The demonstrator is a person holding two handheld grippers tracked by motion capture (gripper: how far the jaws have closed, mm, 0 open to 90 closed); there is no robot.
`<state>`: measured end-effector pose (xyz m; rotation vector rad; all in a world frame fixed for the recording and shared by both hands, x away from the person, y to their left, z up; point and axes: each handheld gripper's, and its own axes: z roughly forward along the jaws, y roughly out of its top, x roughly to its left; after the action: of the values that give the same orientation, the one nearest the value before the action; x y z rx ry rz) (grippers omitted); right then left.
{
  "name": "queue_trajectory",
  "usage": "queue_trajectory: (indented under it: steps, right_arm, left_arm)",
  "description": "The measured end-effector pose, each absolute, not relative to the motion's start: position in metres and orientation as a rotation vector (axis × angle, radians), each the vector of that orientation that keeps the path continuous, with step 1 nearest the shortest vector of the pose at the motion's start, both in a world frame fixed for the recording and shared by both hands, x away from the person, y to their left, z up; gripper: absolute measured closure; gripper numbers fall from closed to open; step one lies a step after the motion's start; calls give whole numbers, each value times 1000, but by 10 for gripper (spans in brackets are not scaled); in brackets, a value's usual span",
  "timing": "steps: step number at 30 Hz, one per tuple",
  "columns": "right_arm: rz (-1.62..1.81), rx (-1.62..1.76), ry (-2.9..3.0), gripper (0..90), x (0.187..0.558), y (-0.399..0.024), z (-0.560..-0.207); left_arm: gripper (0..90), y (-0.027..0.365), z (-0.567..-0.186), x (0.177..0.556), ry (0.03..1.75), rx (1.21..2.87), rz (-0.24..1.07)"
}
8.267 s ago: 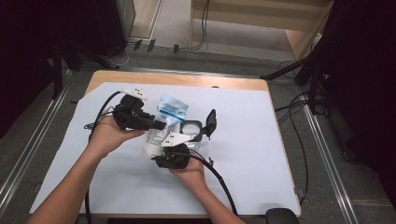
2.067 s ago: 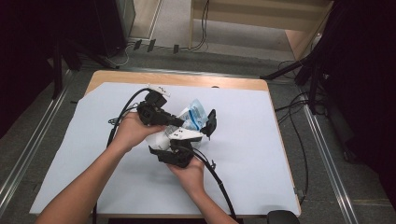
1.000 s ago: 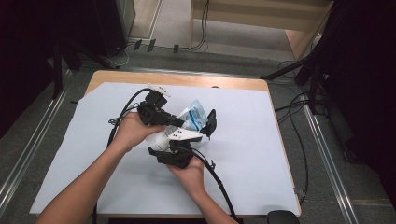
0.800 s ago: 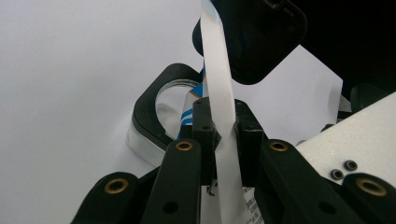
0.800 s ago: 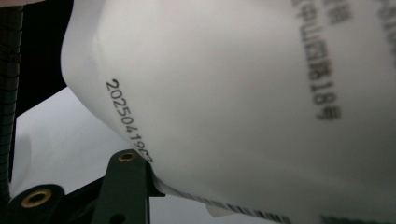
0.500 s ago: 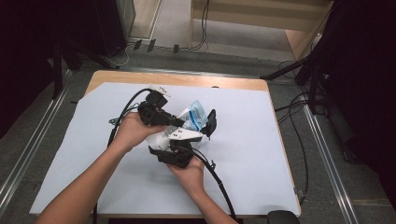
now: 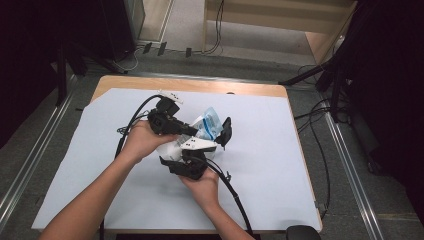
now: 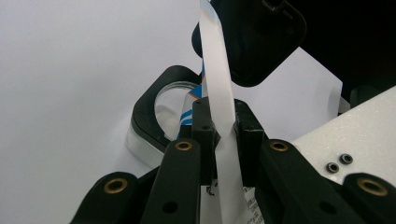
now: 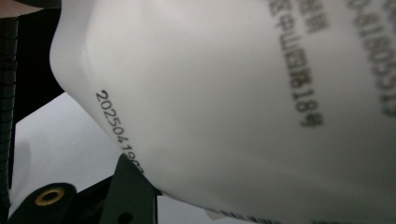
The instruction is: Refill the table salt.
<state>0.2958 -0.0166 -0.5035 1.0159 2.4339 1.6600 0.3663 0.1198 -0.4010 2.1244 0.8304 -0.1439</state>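
High view: both tools on one soft plastic pouch [image 7: 207,125] above the tabletop [image 7: 280,165].
Left tool [image 8: 219,135] pinches its thin top edge; right tool [image 7: 220,135] looks clamped lower. Light, floppy, slippery film, so grip the sealed edges.

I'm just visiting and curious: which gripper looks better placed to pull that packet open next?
Probably the left gripper: its jaws pinch the white packet's thin edge. The right gripper holds the packet's body, so it seems better suited to steadying.
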Motion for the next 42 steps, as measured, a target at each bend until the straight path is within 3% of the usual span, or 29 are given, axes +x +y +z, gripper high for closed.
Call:
queue_trajectory:
  steps: [42]
  right_arm:
    - [1656,981,2437,559,295,-17,-502]
  left_arm:
    - [836,120,-402,366,858,2107,-151]
